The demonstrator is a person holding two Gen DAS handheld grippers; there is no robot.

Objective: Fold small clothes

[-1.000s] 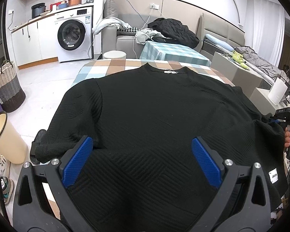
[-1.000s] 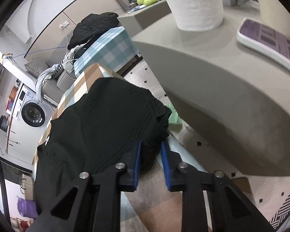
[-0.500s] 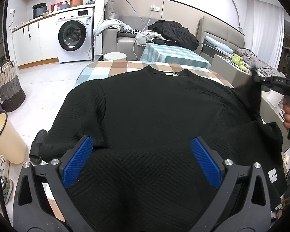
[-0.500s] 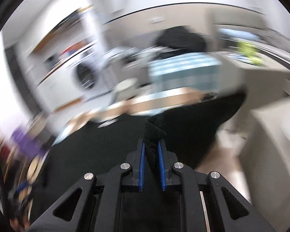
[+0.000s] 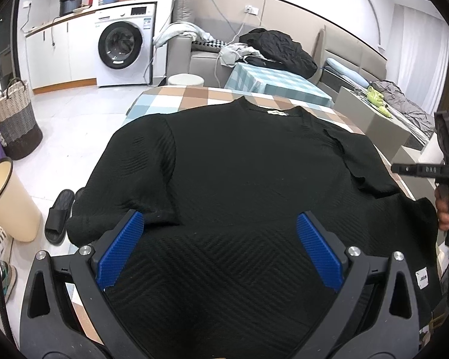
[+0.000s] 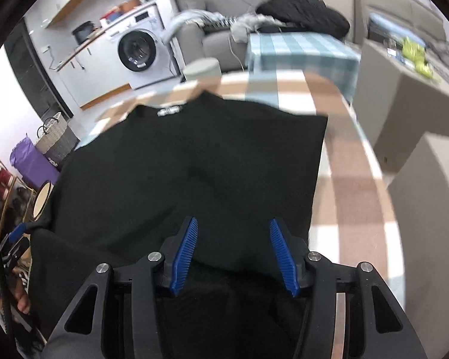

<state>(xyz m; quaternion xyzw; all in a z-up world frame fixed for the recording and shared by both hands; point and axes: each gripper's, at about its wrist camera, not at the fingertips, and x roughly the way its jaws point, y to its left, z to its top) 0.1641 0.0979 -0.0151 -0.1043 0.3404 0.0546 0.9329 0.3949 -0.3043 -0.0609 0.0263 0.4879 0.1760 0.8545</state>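
Nearest in the left wrist view, the left gripper [image 5: 220, 251] hangs over the near hem of the black top [image 5: 239, 173] with its fingers spread wide and nothing between them; the cloth only lies below. In the right wrist view the right gripper [image 6: 233, 252] is opening, its pads apart over the top's right side, and I see no cloth pinched between them.

The top lies flat on the checked table [image 5: 176, 97], neck toward the far edge, hem at the near edge. The right sleeve [image 5: 353, 155] is already laid inward over the body, so I judge this first fold as done. The left sleeve [image 5: 128, 179] hangs over the left edge of the table, not yet folded.

Left to do, as I judge: bring the left sleeve in, then fold the body from hem to neck.
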